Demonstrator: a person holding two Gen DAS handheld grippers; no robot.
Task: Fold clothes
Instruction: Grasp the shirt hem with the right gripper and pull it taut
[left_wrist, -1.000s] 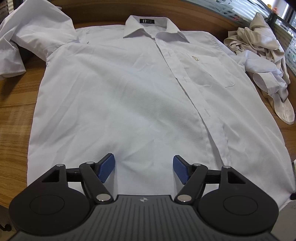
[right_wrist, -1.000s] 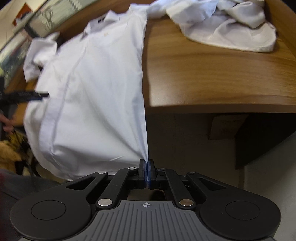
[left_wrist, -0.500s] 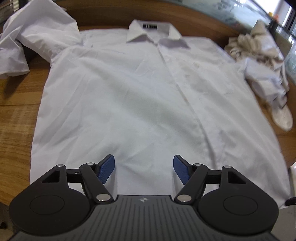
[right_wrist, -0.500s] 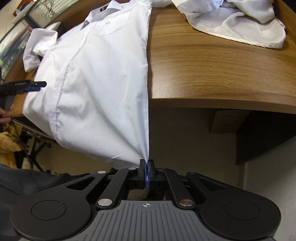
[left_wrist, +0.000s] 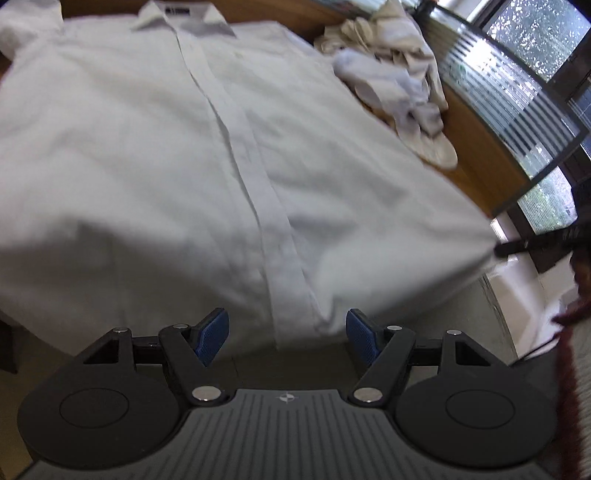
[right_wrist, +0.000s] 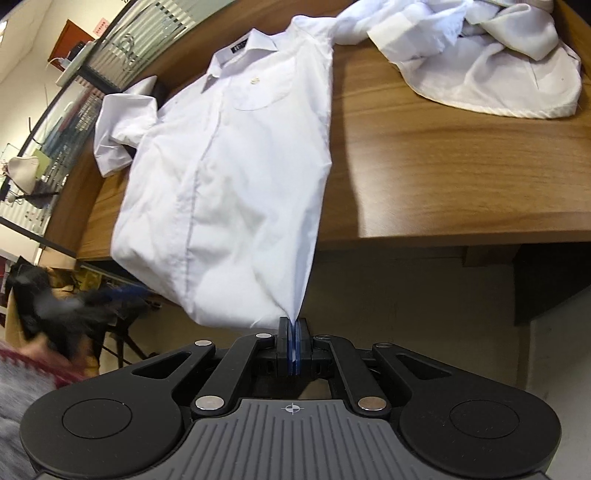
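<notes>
item: white dress shirt (right_wrist: 229, 177), button front up, lay along the near left part of the wooden worktop (right_wrist: 461, 166), collar (right_wrist: 243, 46) toward the far edge, hem hanging over the near edge. one sleeve (right_wrist: 118, 133) was bunched off the left side; the other ran toward the far right corner.

handling, judged: thin woven cloth, light, limp, creased easily, slid readily on the smooth wood; not fragile. best taken at hem corners, shoulder seams or the side seams, where doubled cloth gave a firmer pinch; the placket (left_wrist: 255, 192) served as a fold line.

right hand-held gripper (right_wrist: 294, 341): pads pressed together on the shirt's near right hem corner, cloth drawn taut from the worktop edge down to it.

left hand-held gripper (left_wrist: 287, 334): blue pads (left_wrist: 212, 334) stood wide apart, nothing between them, poised just off the middle of the hem, below the placket.

other stock: a crumpled pile of pale garments (right_wrist: 487, 62) at the far right corner, well apart from the shirt body.

surface and room: curved, wood-grain worktop with a dark recess beneath; slatted glass partitions (left_wrist: 502, 92) beyond the far edge; a window showing foliage; a knitted sleeve with a red band (right_wrist: 33, 369) at the frame edge.
</notes>
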